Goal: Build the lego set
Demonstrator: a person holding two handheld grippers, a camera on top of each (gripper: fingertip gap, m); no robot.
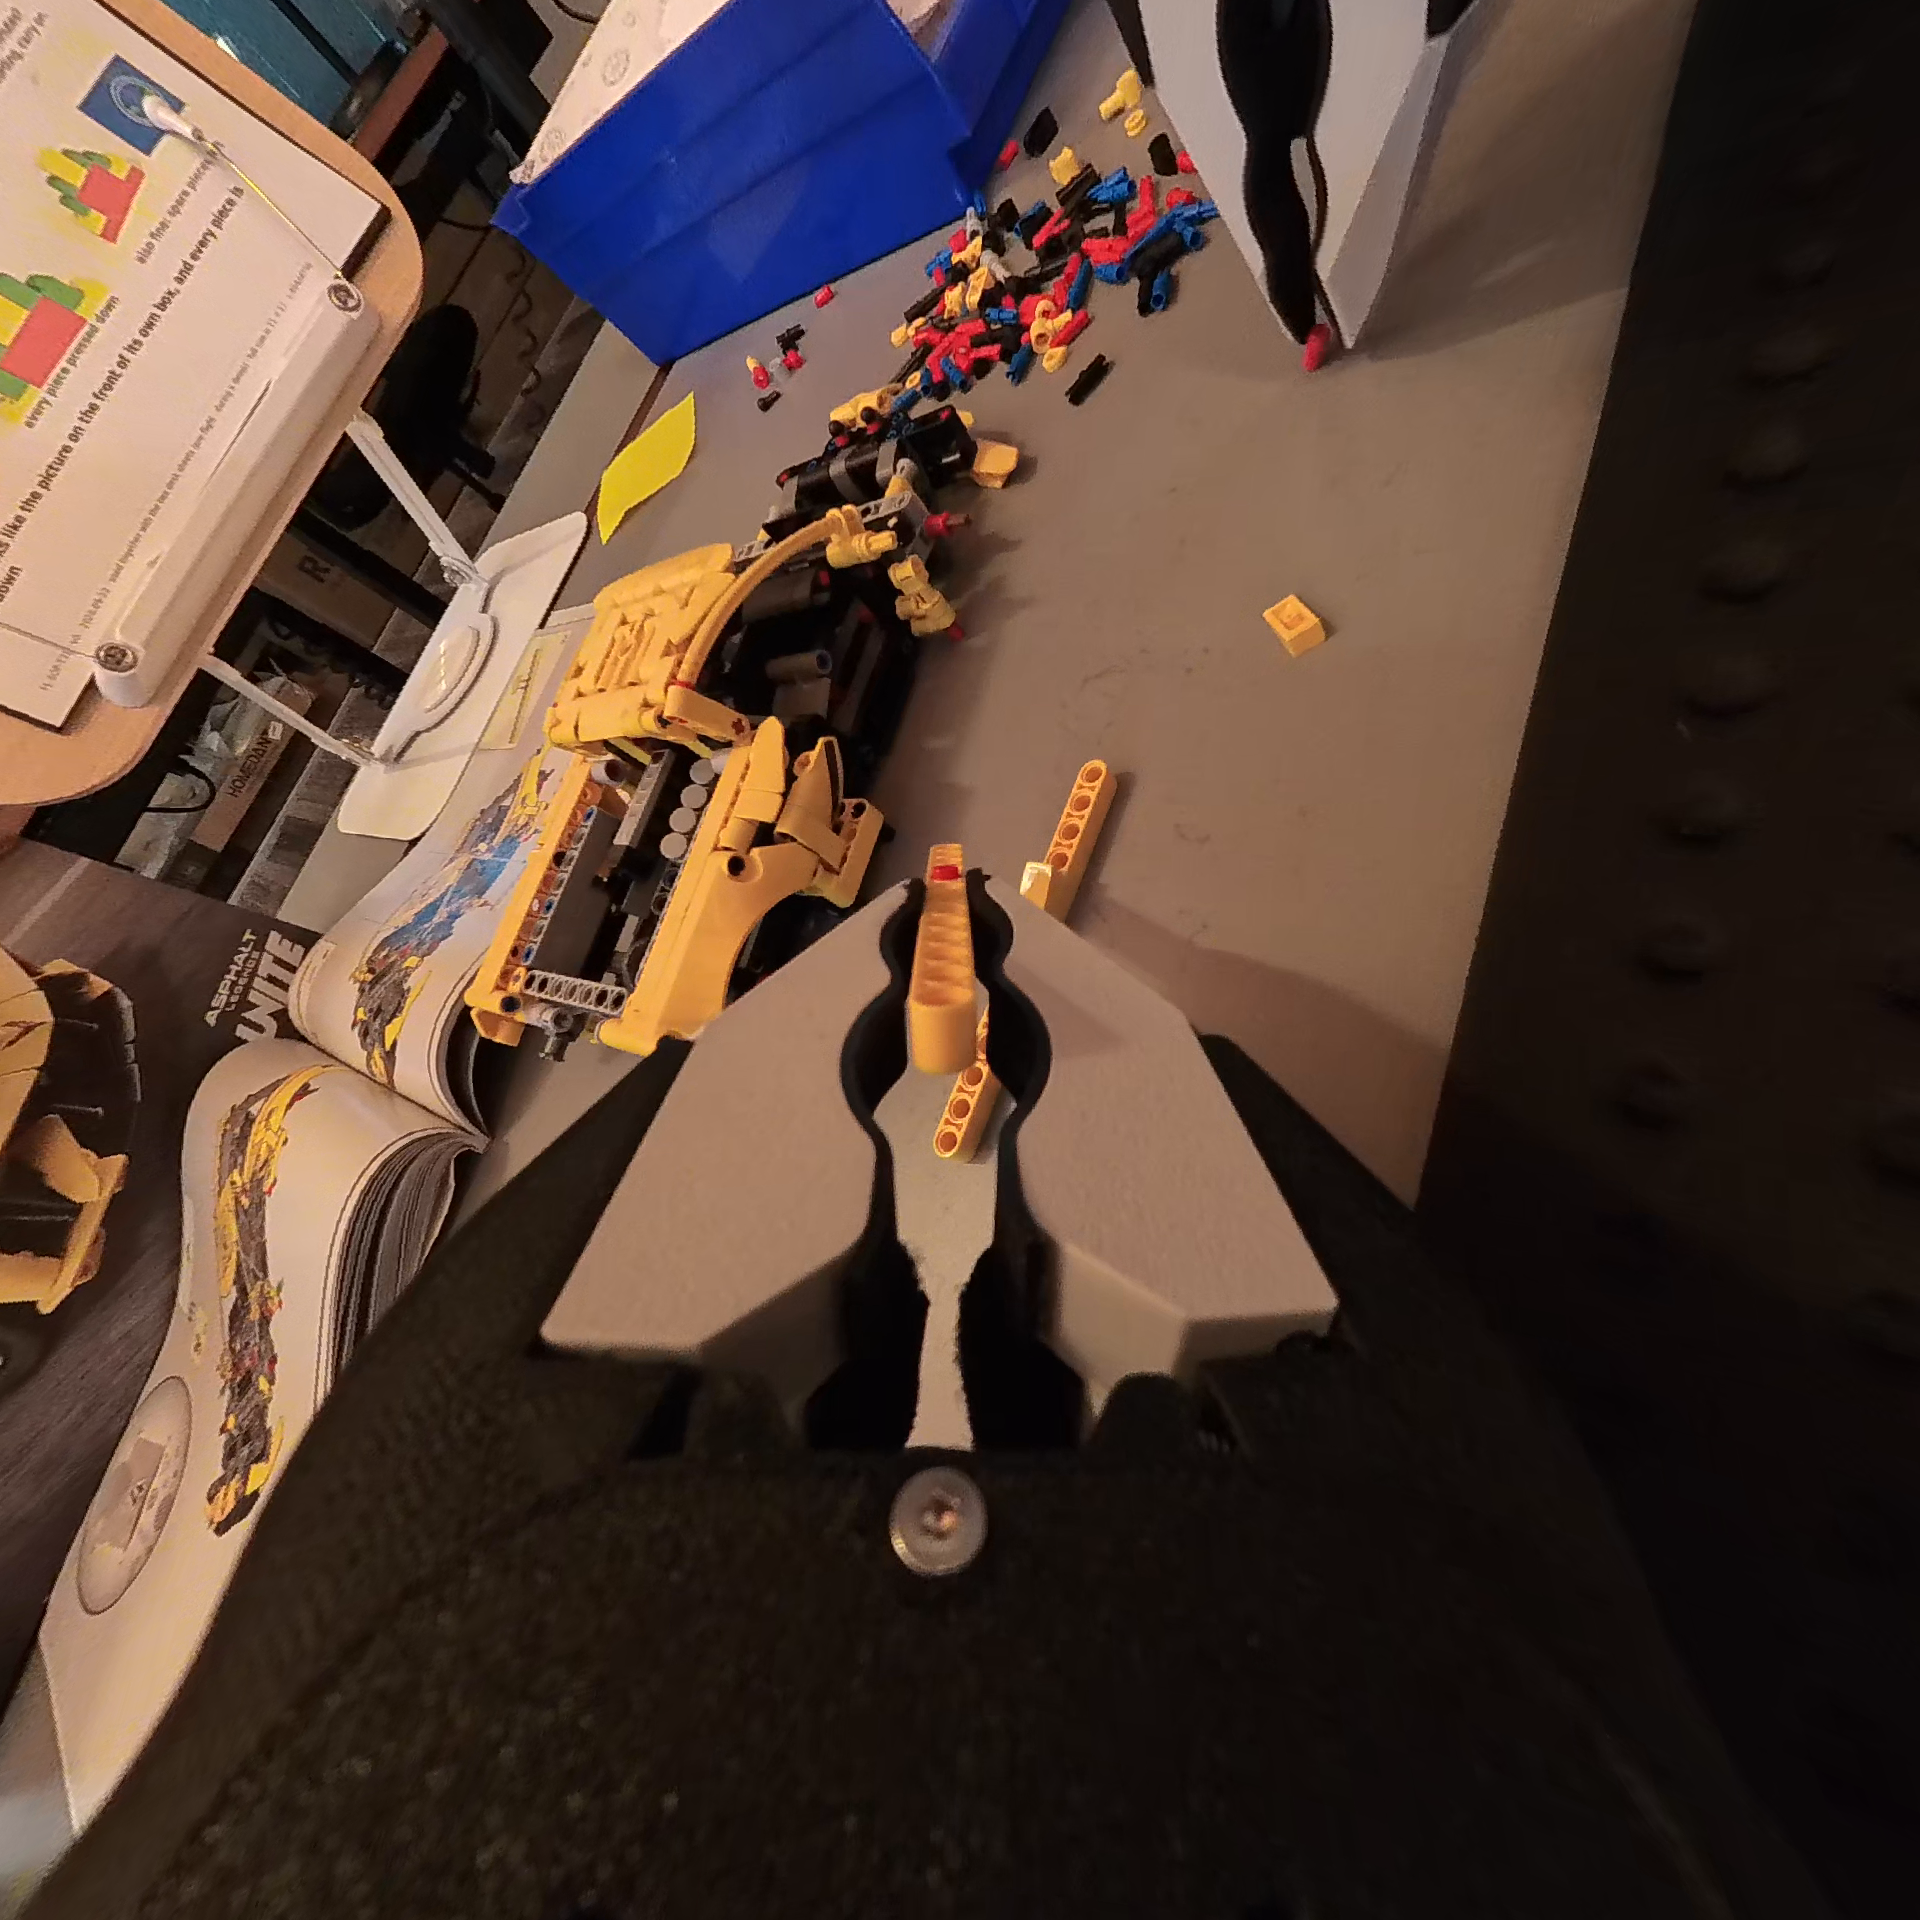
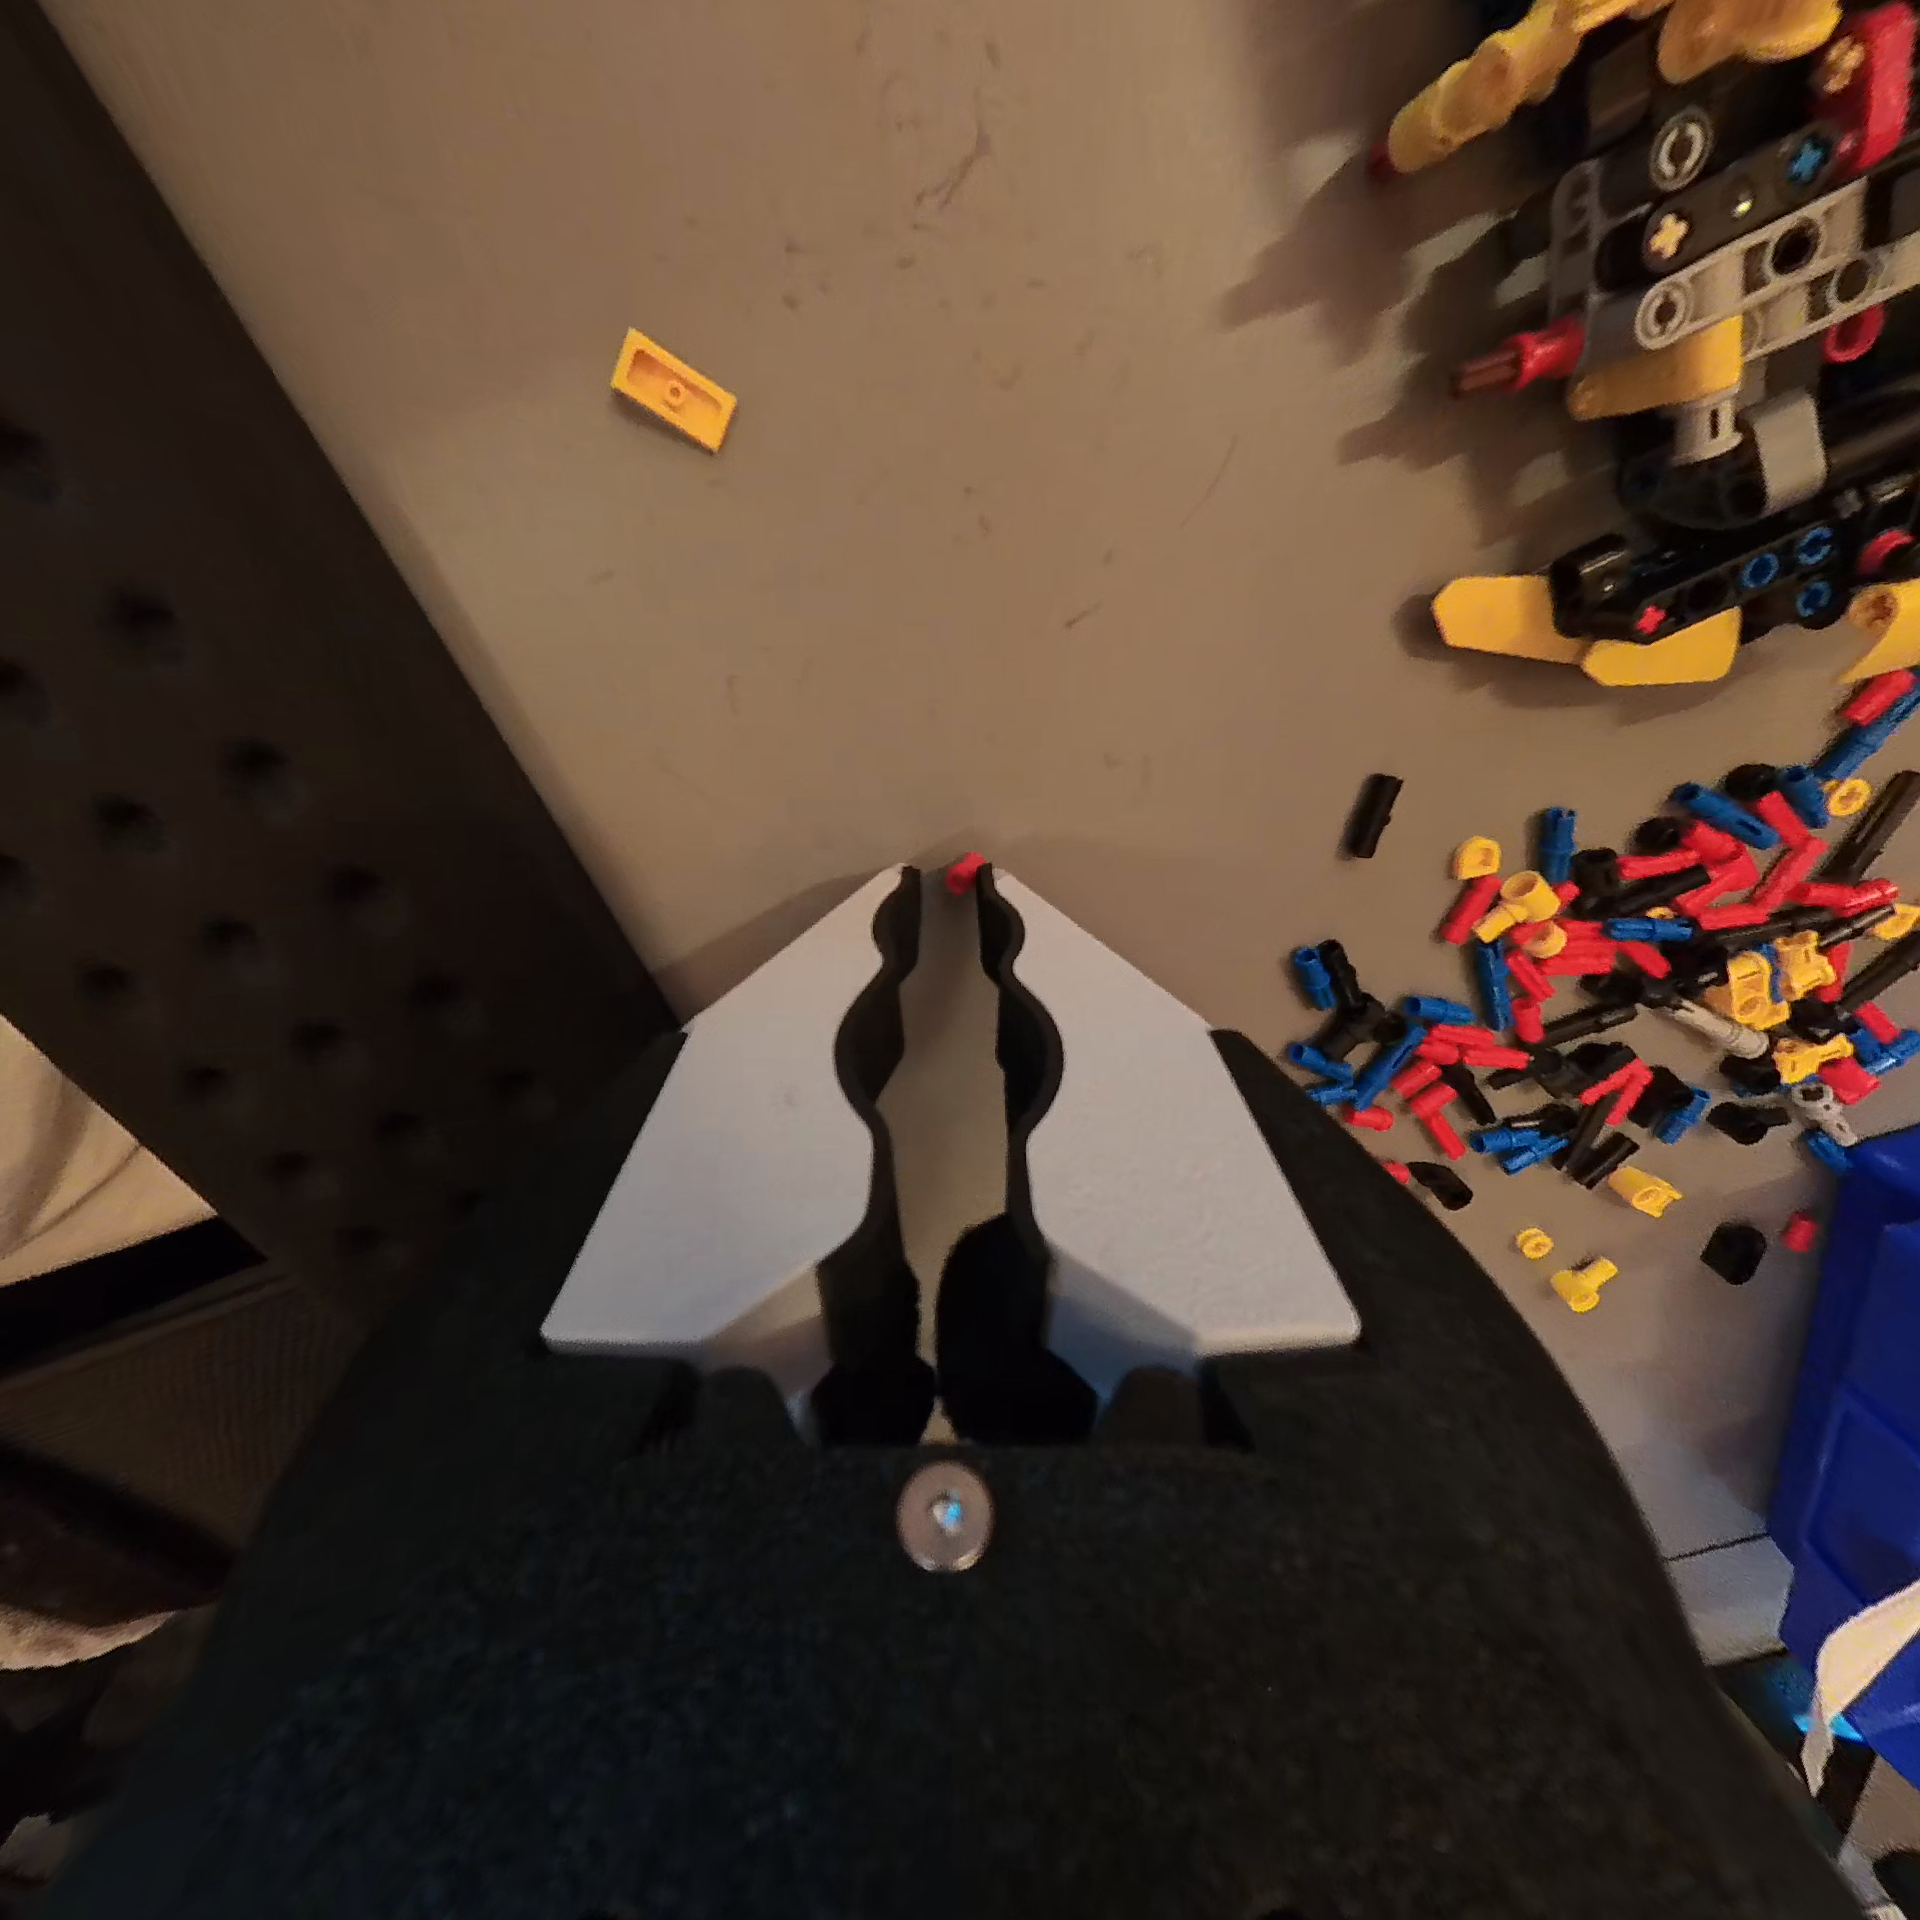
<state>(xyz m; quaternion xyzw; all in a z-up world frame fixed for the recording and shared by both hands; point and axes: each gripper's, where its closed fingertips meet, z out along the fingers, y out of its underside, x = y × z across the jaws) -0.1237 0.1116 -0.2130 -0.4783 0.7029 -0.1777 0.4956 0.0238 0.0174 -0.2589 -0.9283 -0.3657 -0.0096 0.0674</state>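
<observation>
Left wrist view: left gripper point(image 1: 943, 883) clamped a yellow beam point(image 1: 940, 966) beside the car point(image 1: 665, 831); right gripper point(image 2: 951, 878) apparently pinched a red pin point(image 2: 962, 871). Align holes squarely before pressing.

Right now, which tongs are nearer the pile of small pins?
Right. The right tongs sit just beside the pin pile; the left tongs are well short of it, near the yellow car.
</observation>
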